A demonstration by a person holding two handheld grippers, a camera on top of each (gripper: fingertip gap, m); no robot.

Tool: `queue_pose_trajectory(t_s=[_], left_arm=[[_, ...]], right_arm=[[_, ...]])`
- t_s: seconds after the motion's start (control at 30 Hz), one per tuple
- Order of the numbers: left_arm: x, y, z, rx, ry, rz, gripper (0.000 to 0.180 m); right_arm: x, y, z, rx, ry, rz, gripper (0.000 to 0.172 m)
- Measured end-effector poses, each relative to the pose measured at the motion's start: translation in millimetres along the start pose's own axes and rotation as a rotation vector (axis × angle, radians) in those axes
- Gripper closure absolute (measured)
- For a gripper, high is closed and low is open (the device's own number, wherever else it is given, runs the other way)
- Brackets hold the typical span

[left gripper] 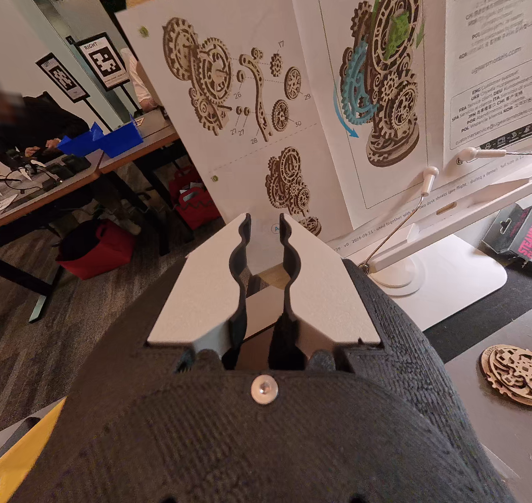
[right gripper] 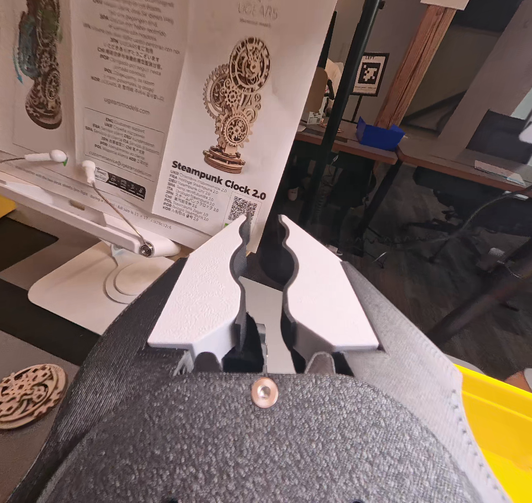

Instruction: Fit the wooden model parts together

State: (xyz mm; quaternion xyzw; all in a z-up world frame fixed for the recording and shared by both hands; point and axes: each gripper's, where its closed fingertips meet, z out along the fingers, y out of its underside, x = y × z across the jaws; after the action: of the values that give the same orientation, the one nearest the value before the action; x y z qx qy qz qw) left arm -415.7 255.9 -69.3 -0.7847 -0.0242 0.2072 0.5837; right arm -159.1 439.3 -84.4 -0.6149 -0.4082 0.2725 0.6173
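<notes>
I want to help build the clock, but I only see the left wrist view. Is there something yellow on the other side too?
Observer: Yes, a yellow bin sits at the right gripper's right side.
Operator: Is that gripper holding a piece?
Observer: No, its fingers stand apart with nothing between them.
Operator: Where's the wooden disc from there?
Observer: The wooden disc lies on the table, low at the left of that view.
</notes>
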Motion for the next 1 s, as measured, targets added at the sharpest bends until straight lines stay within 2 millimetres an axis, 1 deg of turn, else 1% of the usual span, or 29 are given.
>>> queue_pose_trajectory(t_s=[0.03,0.1,0.13,0.2,0.27,0.33,0.4,0.43,0.47,0.5,0.57,0.6,0.67,0.77,0.83,0.9,1.0], left_arm=[[-2,-2,-4,0.004,-0.002,-0.006,0.162],[-6,-8,-16,0.026,0.000,-0.034,0.162],[-6,-13,-24,0.049,0.007,-0.055,0.163],[-2,-24,-45,0.112,0.029,-0.084,0.168],[9,-34,-71,0.179,0.044,-0.102,0.180],[27,-43,-103,0.245,0.064,-0.128,0.180],[53,-50,-137,0.331,0.099,-0.187,0.180],[66,-53,-152,0.372,0.121,-0.234,0.180],[79,-54,-166,0.406,0.144,-0.288,0.180],[91,-54,-177,0.433,0.167,-0.344,0.180],[114,-52,-193,0.470,0.211,-0.418,0.180],[124,-50,-198,0.474,0.232,-0.424,0.180],[139,-45,-208,0.482,0.265,-0.390,0.180],[156,-37,-233,0.474,0.336,-0.332,0.180],[160,-22,-246,0.466,0.321,-0.309,0.180],[165,-3,-256,0.463,0.305,-0.310,0.180],[171,30,-261,0.437,0.271,-0.332,0.180]], right_arm=[[-2,-5,-10,0.008,-0.019,0.006,0.150],[-15,-18,-42,0.040,-0.091,0.022,0.147],[-27,-24,-62,0.063,-0.133,0.028,0.145],[-52,-26,-115,0.099,-0.209,0.041,0.143],[-77,-15,-170,0.110,-0.268,0.061,0.142],[-100,4,-217,0.092,-0.307,0.090,0.138],[-120,21,-255,0.091,-0.335,0.135,0.136],[-128,29,-268,0.096,-0.337,0.151,0.137],[-134,36,-278,0.106,-0.333,0.160,0.142],[-139,44,-285,0.116,-0.328,0.175,0.150],[-148,59,-291,0.129,-0.341,0.207,0.168],[-149,66,-292,0.145,-0.332,0.197,0.172],[-147,76,-292,0.158,-0.305,0.151,0.172],[-141,83,-293,0.173,-0.273,0.111,0.172],[-137,91,-290,0.155,-0.244,0.118,0.172],[-138,92,-288,0.149,-0.240,0.122,0.172],[-143,95,-287,0.122,-0.244,0.112,0.172]])
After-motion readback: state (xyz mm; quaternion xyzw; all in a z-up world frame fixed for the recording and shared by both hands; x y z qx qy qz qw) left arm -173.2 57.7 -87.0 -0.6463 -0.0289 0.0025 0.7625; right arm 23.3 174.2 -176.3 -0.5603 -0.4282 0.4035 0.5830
